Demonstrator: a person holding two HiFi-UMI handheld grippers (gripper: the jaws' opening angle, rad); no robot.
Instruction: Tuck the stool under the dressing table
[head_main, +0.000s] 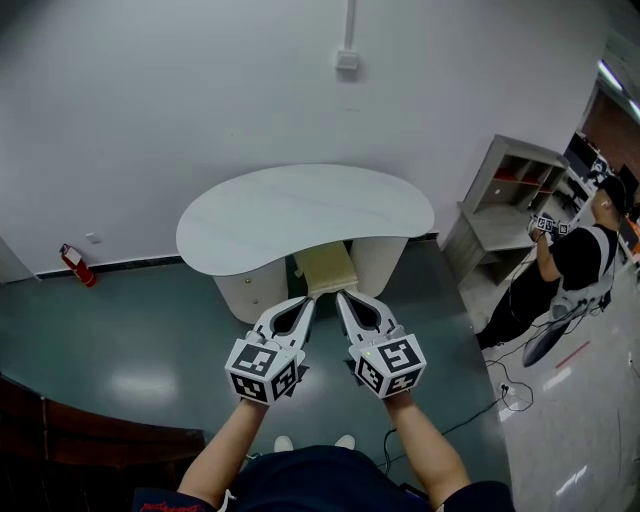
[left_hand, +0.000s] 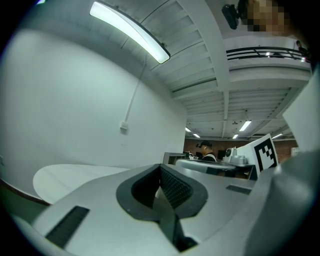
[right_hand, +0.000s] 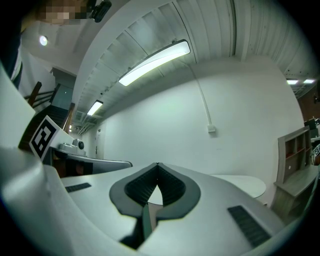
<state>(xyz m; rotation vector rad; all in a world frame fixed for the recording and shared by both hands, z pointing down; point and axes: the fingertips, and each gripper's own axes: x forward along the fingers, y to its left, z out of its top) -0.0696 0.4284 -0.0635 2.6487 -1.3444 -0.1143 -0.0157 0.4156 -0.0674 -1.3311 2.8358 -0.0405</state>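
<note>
Head view: I logged left gripper (head_main: 305, 303) and right gripper (head_main: 343, 298), jaws pressed together, empty. Stool (head_main: 325, 268) sat partly beneath the dressing table's (head_main: 300, 215) near edge. Glossy grey-green floor (head_main: 130, 330); white wall (head_main: 200, 90); fire extinguisher (head_main: 76, 264) at left.

Holds left gripper (head_main: 306, 302) and right gripper (head_main: 343, 297) side by side on bare outstretched forearms (head_main: 226, 448), tips converging, each pair of jaws pressed together, empty.
</note>
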